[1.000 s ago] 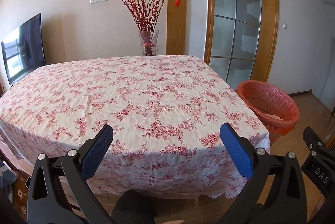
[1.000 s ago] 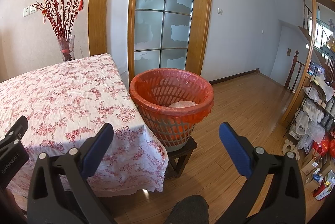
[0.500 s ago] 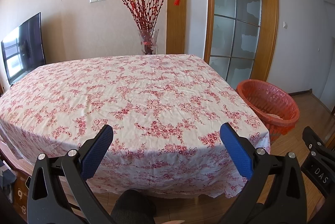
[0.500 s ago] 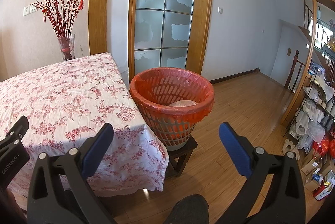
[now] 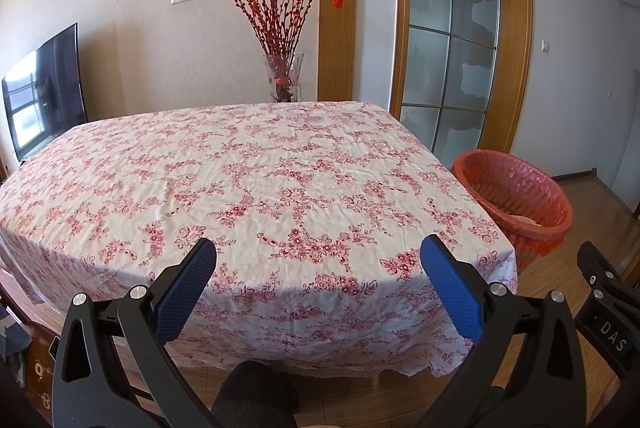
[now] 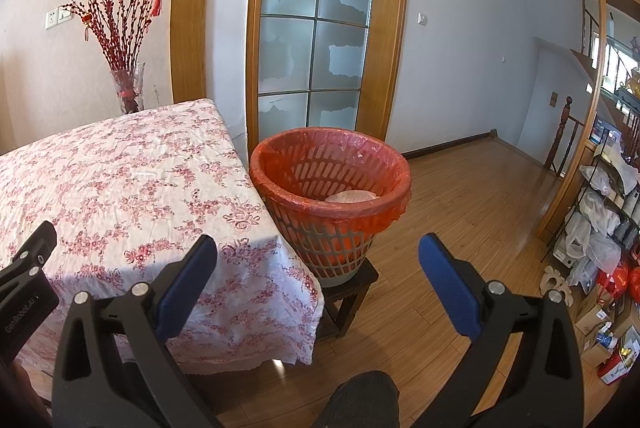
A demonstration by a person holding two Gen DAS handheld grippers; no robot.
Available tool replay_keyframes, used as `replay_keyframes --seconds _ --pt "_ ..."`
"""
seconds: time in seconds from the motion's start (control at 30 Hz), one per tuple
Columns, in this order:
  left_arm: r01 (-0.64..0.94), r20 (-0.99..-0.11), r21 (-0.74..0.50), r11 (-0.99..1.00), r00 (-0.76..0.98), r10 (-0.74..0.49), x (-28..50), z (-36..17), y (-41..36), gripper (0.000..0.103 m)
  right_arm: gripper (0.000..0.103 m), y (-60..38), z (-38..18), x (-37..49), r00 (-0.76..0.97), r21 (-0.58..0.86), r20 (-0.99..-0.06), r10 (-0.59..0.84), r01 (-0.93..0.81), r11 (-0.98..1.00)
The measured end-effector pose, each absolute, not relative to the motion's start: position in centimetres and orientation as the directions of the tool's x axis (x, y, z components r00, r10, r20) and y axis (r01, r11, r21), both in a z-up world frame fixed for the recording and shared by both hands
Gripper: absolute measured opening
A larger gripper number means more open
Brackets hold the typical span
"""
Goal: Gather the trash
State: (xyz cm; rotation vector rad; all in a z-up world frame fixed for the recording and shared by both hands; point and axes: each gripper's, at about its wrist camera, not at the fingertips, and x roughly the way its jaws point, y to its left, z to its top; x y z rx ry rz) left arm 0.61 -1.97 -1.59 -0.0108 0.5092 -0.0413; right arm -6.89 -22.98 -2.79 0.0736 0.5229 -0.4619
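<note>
A basket with a red liner bag point(image 6: 332, 156) stands on a low dark stool right of the table, with pale crumpled trash point(image 6: 350, 196) inside. It also shows in the left wrist view point(image 5: 516, 188). My left gripper point(image 5: 318, 260) is open and empty, held in front of the table's near edge. My right gripper point(image 6: 318, 256) is open and empty, short of the basket and a little below its rim. I see no loose trash on the floral tablecloth point(image 5: 248, 168).
A glass vase of red branches point(image 5: 283, 76) stands behind the table's far edge. A TV point(image 5: 44, 88) is at the far left. A glass door point(image 6: 316, 40) is behind the basket. Cluttered shelves and boxes point(image 6: 604, 228) line the right wall. My knee point(image 6: 360, 400) is below.
Both views have shifted very slightly; the basket sits marginally lower and to the right in the right wrist view. Both grippers stay open and empty.
</note>
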Motion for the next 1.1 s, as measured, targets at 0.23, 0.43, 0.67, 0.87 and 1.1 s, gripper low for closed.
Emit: replay_keyframes --seconds 0.23,0.43,0.67,0.87,1.1 --pt "0.037 -0.488 -0.021 0.999 0.872 -0.043 0.63 -1.61 -1.93 0.100 0.099 -22.92 -2.86 -6.91 0.767 -0.048 -0.497 -0.406 0.443 0.895" --pt "0.037 -0.488 -0.021 0.999 0.872 -0.043 0.52 -1.63 -1.95 0.100 0.099 -22.95 -2.85 -6.91 0.767 -0.049 -0.498 -0.405 0.442 0.896" --pt "0.039 -0.487 -0.021 0.999 0.872 -0.044 0.59 -1.60 -1.92 0.100 0.099 -22.83 -2.99 -6.95 0.767 -0.048 -0.500 -0.403 0.439 0.897" --pt "0.038 -0.491 -0.018 0.999 0.870 -0.042 0.72 -1.55 -1.81 0.100 0.099 -22.76 -3.12 -6.98 0.767 -0.048 -0.500 -0.401 0.438 0.898" --pt "0.040 -0.496 -0.017 0.999 0.867 -0.043 0.90 -1.56 -1.46 0.100 0.099 -22.71 -3.10 -6.99 0.767 -0.048 -0.500 -0.402 0.438 0.897"
